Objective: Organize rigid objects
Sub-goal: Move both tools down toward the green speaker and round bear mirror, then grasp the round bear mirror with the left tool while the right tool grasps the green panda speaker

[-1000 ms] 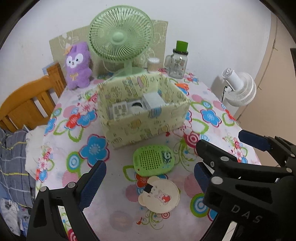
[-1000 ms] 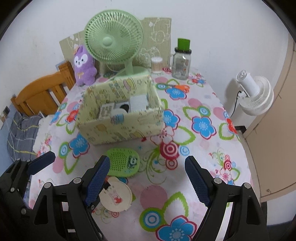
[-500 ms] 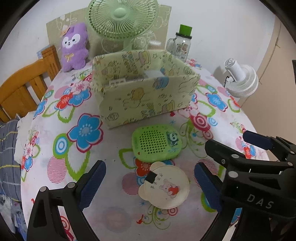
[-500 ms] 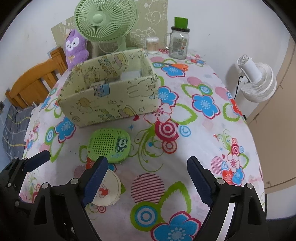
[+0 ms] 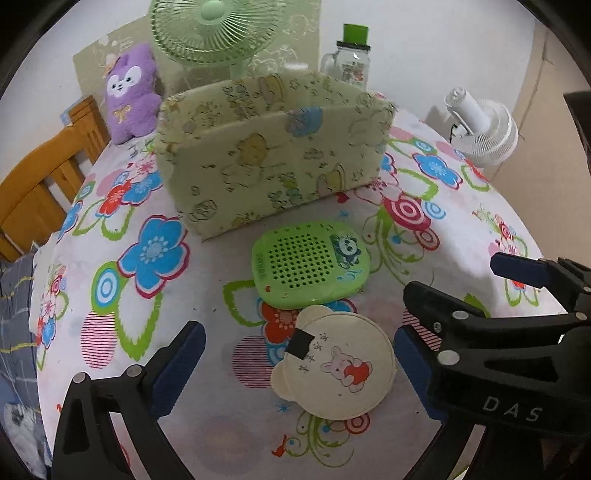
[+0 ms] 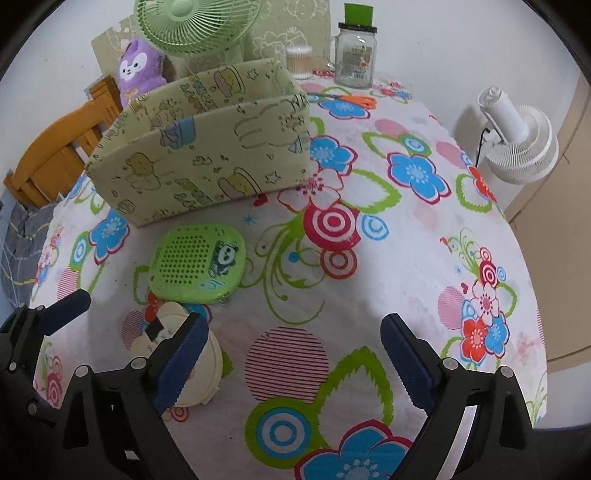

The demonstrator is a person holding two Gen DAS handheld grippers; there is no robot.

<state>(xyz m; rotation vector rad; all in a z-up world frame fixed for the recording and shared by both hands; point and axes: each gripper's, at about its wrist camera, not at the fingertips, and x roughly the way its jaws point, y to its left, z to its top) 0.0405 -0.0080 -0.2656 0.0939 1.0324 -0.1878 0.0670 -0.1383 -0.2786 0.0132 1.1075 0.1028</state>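
Note:
A green perforated case with a panda picture (image 5: 310, 264) lies flat on the flowered tablecloth, just in front of a pale green cartoon-print storage box (image 5: 269, 162). A cream bear-shaped disc (image 5: 334, 367) lies nearer, touching the case's front edge. My left gripper (image 5: 295, 365) is open, low over the table, its fingers either side of the disc. My right gripper (image 6: 291, 354) is open and empty to the right of both objects; the case (image 6: 197, 262), the disc (image 6: 177, 336) and the box (image 6: 207, 155) show in its view. The box's contents are hidden.
A green desk fan (image 5: 210, 29), a purple plush toy (image 5: 129, 96), a glass jar with a green lid (image 6: 354, 55) and a small clear container (image 6: 298, 61) stand behind the box. A wooden chair (image 5: 40, 173) is at the left, a white fan (image 6: 517, 140) beyond the right table edge.
Both grippers have moved lower and closer to the table. The box's inside has gone out of sight, and the case and disc now look larger. Nothing was grasped.

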